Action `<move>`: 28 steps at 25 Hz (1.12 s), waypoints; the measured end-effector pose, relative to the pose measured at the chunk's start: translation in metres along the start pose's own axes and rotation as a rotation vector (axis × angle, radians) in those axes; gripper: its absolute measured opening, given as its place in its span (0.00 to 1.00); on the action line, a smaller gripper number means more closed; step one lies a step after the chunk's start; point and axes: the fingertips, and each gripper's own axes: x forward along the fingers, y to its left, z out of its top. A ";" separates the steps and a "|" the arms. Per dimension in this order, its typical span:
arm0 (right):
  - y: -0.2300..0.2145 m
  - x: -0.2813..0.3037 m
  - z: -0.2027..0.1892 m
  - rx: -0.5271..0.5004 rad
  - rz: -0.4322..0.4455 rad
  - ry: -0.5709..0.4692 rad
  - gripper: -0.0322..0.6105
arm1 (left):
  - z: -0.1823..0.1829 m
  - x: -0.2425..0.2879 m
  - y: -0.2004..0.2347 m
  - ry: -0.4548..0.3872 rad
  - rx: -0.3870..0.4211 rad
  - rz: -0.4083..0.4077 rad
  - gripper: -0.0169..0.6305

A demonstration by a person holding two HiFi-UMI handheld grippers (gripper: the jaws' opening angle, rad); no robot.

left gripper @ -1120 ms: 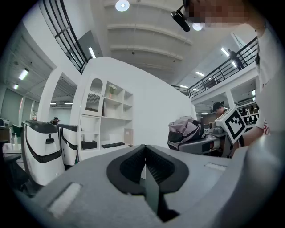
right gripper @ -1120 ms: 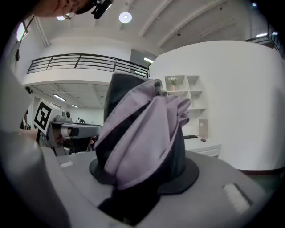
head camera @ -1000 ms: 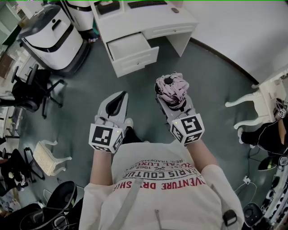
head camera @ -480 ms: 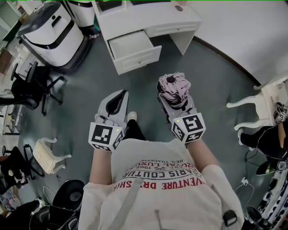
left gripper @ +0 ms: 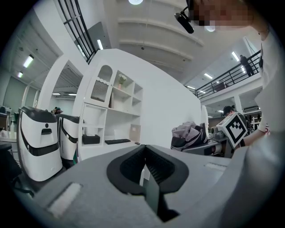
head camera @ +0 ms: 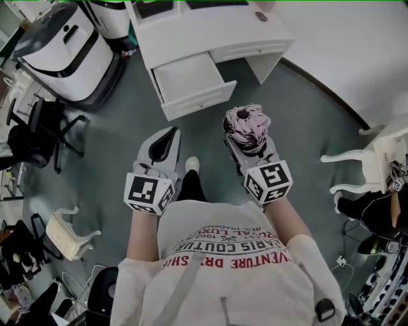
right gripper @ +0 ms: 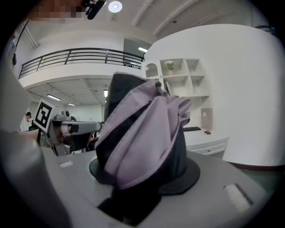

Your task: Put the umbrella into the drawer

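A folded mauve-and-black umbrella [head camera: 245, 124] stands bunched between the jaws of my right gripper [head camera: 249, 144], which is shut on it. In the right gripper view the umbrella [right gripper: 142, 133] fills the middle and hides the jaw tips. My left gripper [head camera: 169, 137] hangs beside it to the left, its jaws together with nothing in them; they meet at the centre of the left gripper view [left gripper: 145, 153]. Ahead on the floor stands a white desk [head camera: 210, 32] with its drawer [head camera: 201, 100] pulled out, showing a bare white inside. Both grippers are well short of the drawer.
Two white-and-black machines [head camera: 60, 48] stand left of the desk. A black office chair [head camera: 38, 127] is at the left, a small white stool [head camera: 67, 223] lower left, white chair legs [head camera: 360, 149] at the right. A keyboard [head camera: 217, 3] and mouse [head camera: 261, 16] lie on the desk.
Both grippers and the person have moved toward the desk, so the desk and open drawer sit lower and nearer in the head view. The umbrella stays gripped; the left jaws are unchanged.
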 end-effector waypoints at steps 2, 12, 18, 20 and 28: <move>-0.011 0.032 0.010 -0.007 0.001 0.011 0.38 | 0.005 0.024 0.025 -0.003 -0.005 0.001 0.04; -0.061 0.200 0.067 -0.037 0.044 0.027 0.38 | 0.034 0.133 0.159 -0.001 0.006 0.041 0.04; -0.079 0.270 0.079 -0.046 0.105 0.064 0.38 | 0.035 0.174 0.203 0.023 0.001 0.087 0.04; -0.085 0.289 0.077 -0.051 0.136 0.085 0.38 | 0.032 0.184 0.210 0.033 -0.001 0.103 0.04; -0.107 0.360 0.045 -0.118 0.317 0.213 0.38 | 0.012 0.224 0.239 0.034 -0.048 0.232 0.04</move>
